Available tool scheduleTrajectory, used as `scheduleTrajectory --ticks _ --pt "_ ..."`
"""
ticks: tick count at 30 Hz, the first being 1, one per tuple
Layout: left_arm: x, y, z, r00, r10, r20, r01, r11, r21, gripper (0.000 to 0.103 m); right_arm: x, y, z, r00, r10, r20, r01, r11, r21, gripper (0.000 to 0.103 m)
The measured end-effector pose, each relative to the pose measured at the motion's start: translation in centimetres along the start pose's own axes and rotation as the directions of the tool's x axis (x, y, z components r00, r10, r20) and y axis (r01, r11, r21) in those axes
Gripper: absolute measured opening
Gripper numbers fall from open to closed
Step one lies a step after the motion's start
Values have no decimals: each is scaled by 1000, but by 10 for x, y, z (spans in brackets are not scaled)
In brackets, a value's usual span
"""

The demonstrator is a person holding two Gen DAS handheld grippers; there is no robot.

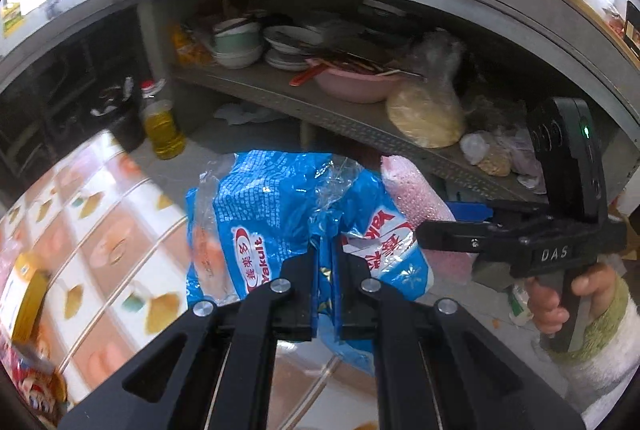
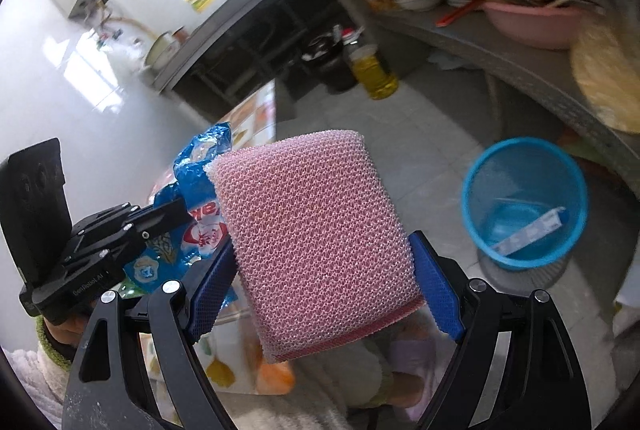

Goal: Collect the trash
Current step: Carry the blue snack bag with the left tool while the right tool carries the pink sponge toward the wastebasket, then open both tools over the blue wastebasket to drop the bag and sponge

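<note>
The left hand-held gripper (image 1: pixel 326 262) is pinching a crumpled blue wrapper (image 1: pixel 280 213) tight while the right hand-held gripper (image 2: pixel 320 278) is clamping a pink sponge (image 2: pixel 312 238) across wide-set jaws, both hanging above the floor, not yet dropped into the blue bin (image 2: pixel 524 201) holding one small scrap.

Two grippers in play: the left gripper (image 1: pixel 326 266) and the right gripper (image 2: pixel 320 286), one in each hand. One blue wrapper (image 1: pixel 280 226), crinkled, a single piece. One pink sponge (image 2: pixel 316 242), just the one. On the floor at far right, one blue bin (image 2: pixel 524 201), and inside it one white-and-blue strip (image 2: pixel 532 230), nothing else to count in there. One bottle of yellow oil (image 1: pixel 162 125) on the floor, far left. On the shelf, one pink basin (image 1: pixel 354 85). The stacked bowls and plates beside it overlap too much for a firm count.
</note>
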State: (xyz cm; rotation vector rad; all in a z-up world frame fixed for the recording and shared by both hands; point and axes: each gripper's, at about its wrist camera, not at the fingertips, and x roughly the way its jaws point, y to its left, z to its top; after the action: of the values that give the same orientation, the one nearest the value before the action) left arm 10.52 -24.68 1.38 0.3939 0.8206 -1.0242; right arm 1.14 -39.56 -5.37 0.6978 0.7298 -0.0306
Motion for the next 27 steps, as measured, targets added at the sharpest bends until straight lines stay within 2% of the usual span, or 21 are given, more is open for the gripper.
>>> scheduleTrajectory --ticks 6,11,14,15,18,21,24,27 --pt "44 -22 39 996 -55 -65 59 997 57 4 -18 -57 5 989 -144 31 138 982 130 80" --pt "107 -34 63 978 -109 -178 119 992 47 5 -20 -107 2 973 -228 18 216 941 259 80" --pt "160 -38 73 945 -161 -283 162 987 -20 5 -12 -132 2 960 -278 -6 267 914 307 80" --pt "184 -38 74 929 -173 -328 166 985 -49 5 -7 -140 2 954 -300 -20 290 902 321 80" --pt "241 -43 74 891 -156 -427 141 988 -65 5 9 -166 -1 945 -321 -62 321 874 365 80" --pt "293 -40 72 849 -169 -500 120 984 -130 5 30 -186 -1 944 -317 -93 327 852 408 80" --pt "334 -37 72 827 -183 -531 99 978 -182 5 50 -202 2 948 -298 -114 316 832 456 80" --pt "361 -31 75 825 -195 -530 80 970 -231 5 70 -218 11 946 -297 -130 321 807 496 81"
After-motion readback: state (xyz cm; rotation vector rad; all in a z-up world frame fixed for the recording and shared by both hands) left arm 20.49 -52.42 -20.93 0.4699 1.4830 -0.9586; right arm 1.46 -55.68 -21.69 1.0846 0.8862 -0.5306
